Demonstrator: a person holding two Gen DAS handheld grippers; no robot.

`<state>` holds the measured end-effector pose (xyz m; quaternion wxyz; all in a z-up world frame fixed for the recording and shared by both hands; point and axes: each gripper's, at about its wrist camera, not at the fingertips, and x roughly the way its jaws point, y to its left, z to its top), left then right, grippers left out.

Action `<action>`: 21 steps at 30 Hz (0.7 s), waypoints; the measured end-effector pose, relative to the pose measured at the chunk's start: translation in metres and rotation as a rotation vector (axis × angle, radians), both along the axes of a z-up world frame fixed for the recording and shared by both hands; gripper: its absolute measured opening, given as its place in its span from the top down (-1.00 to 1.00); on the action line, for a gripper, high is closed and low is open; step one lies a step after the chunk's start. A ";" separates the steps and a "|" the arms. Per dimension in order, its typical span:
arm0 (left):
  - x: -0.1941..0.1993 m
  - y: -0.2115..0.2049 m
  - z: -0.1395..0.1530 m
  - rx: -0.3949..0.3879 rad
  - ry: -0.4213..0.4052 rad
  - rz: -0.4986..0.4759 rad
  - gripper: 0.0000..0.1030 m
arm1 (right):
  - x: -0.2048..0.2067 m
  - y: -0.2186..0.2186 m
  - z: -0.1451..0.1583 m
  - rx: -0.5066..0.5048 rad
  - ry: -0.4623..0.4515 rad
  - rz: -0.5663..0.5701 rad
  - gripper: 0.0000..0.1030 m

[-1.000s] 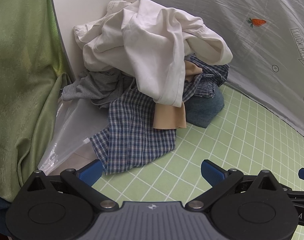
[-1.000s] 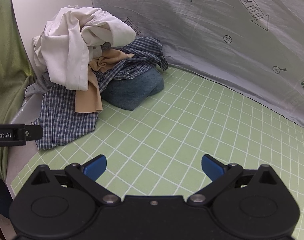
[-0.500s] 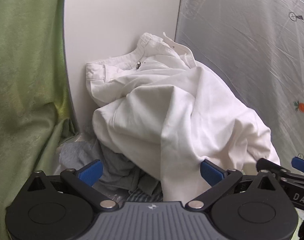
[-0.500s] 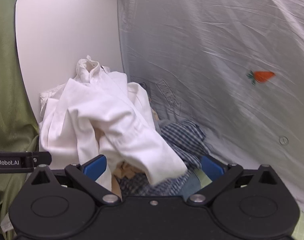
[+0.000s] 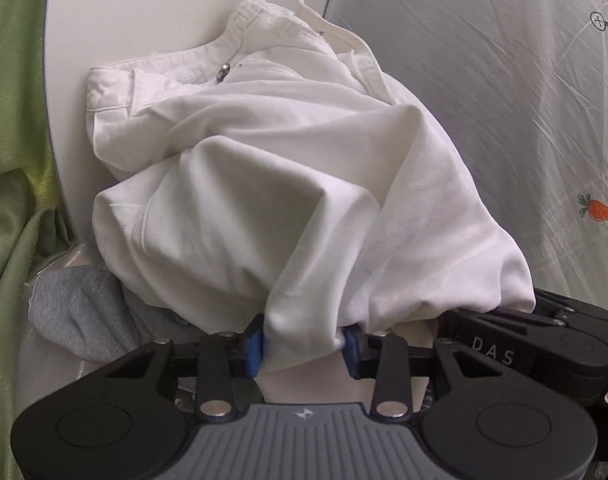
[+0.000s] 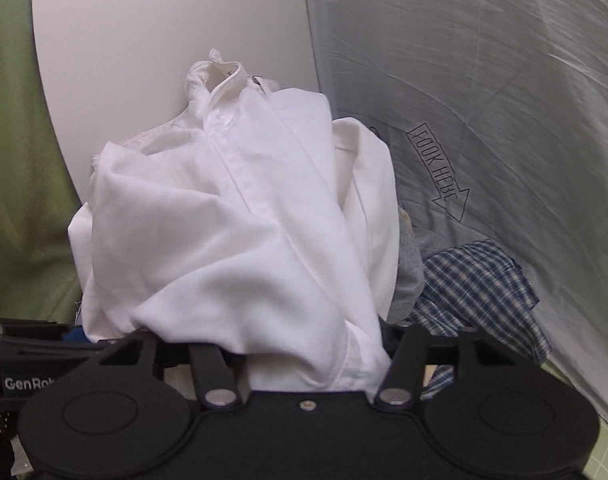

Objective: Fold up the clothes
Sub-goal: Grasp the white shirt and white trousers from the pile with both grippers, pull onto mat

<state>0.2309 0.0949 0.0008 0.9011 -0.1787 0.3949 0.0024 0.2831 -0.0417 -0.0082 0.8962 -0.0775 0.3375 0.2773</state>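
Because the white garment [image 5: 288, 184] tops the heap, the left gripper [image 5: 304, 346] and right gripper [image 6: 312, 356], jaws just closing, each clench its lower folds, evidently to lift it clear for folding.

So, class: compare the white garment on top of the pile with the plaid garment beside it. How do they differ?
The white garment is plain; the plaid garment is blue-checked. The white garment sits heaped on top, the plaid garment low at the pile's right edge. The white garment is pinched in both the left claw and the right claw; the plaid garment lies free. Both are crumpled and unfolded.
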 end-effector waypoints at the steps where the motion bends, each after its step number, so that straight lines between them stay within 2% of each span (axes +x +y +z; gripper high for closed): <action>1: -0.002 -0.004 0.002 0.012 -0.004 -0.001 0.44 | -0.006 0.001 0.002 -0.014 -0.023 0.011 0.34; 2: -0.006 -0.008 0.005 0.027 -0.011 -0.005 0.45 | -0.012 0.003 0.004 -0.028 -0.047 0.020 0.49; 4: -0.015 -0.017 0.011 0.056 -0.029 -0.016 0.63 | -0.026 0.002 0.010 -0.041 -0.098 0.028 0.58; 5: -0.021 -0.020 0.015 0.066 -0.039 -0.023 0.64 | -0.033 -0.002 0.013 -0.039 -0.120 0.028 0.62; 10: -0.054 -0.043 0.038 0.087 -0.101 -0.078 0.69 | -0.068 -0.029 0.036 0.023 -0.199 0.003 0.67; 17: -0.120 -0.094 0.067 0.033 -0.189 -0.200 0.72 | -0.144 -0.091 0.062 0.091 -0.319 -0.088 0.71; 19: -0.143 -0.115 0.072 0.010 -0.204 -0.262 0.72 | -0.169 -0.117 0.069 0.111 -0.350 -0.131 0.71; 21: -0.171 -0.145 0.075 -0.015 -0.214 -0.363 0.73 | -0.199 -0.145 0.075 0.115 -0.381 -0.189 0.71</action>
